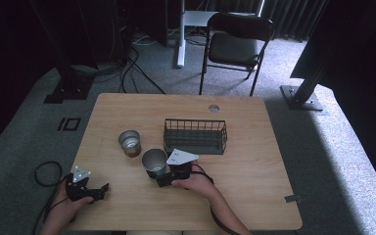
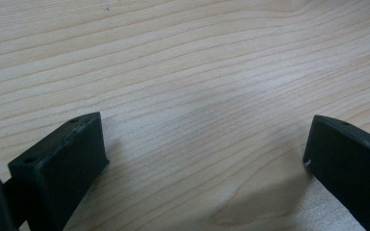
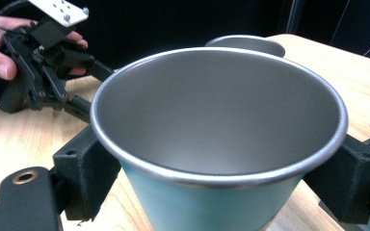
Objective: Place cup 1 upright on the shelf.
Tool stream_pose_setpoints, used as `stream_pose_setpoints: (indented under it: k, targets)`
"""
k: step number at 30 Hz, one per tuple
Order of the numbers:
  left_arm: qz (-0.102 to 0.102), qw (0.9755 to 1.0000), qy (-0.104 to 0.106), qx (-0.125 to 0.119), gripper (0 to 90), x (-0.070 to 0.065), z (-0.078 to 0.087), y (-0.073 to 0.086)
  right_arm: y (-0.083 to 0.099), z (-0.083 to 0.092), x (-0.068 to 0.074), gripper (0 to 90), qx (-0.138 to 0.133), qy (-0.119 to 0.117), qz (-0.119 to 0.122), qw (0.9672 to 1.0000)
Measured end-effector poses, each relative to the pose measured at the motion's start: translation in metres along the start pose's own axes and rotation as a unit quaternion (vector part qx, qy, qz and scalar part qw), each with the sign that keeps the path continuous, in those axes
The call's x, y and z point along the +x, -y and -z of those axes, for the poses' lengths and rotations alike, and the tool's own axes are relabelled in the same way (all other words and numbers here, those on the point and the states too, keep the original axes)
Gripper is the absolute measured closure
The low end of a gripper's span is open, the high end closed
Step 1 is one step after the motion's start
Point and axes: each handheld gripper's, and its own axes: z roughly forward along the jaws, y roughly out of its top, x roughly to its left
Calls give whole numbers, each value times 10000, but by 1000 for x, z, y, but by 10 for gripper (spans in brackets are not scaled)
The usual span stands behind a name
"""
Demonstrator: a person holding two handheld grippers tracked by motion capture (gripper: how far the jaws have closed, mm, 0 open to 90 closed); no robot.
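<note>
A steel cup with a teal outer wall [image 1: 154,159] [image 3: 217,125] stands out in the middle of the wooden table [image 1: 245,166]. My right gripper [image 1: 156,173] [image 3: 219,197] is shut on it, one black jaw pressed to each side of its wall. The cup is empty inside. A second steel cup [image 1: 129,142] [image 3: 245,42] stands just beyond it to the left. Near the table's front left corner my left gripper [image 1: 103,192] [image 2: 204,154] is open, its jaws wide apart over bare wood. In the right gripper view, the left gripper [image 3: 84,89] sits far left in a hand.
A black wire basket [image 1: 196,136] stands behind the cups, right of centre, and looks empty. A round grommet hole [image 1: 214,108] marks the far edge. Beyond the table are a folding chair [image 1: 235,46], cables on the carpet and dark stands.
</note>
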Motion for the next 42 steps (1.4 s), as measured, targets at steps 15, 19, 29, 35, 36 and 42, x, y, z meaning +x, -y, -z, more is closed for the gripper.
stream_pose_setpoints:
  k: [15,19,29,35,36,42]
  targets:
    - [-7,10000,-3,-4,17,0,0,0,-29,9,2,135,-149,-131,0,9998]
    - [-8,10000,-2,-4,17,0,0,0,-41,12,0,135,-247,-67,-16,9997]
    - [-1,10000,-2,-5,17,0,0,0,-61,22,-7,135,-454,159,-10,9988]
    - [-1,10000,-2,-4,17,0,0,0,-69,27,-11,136,-593,303,-77,9977]
    - [-1,10000,-2,-4,17,0,0,0,-70,28,-12,135,-622,329,-92,9975]
    - [0,10000,-1,-3,17,0,0,0,-79,34,-22,136,-699,608,-164,9956]
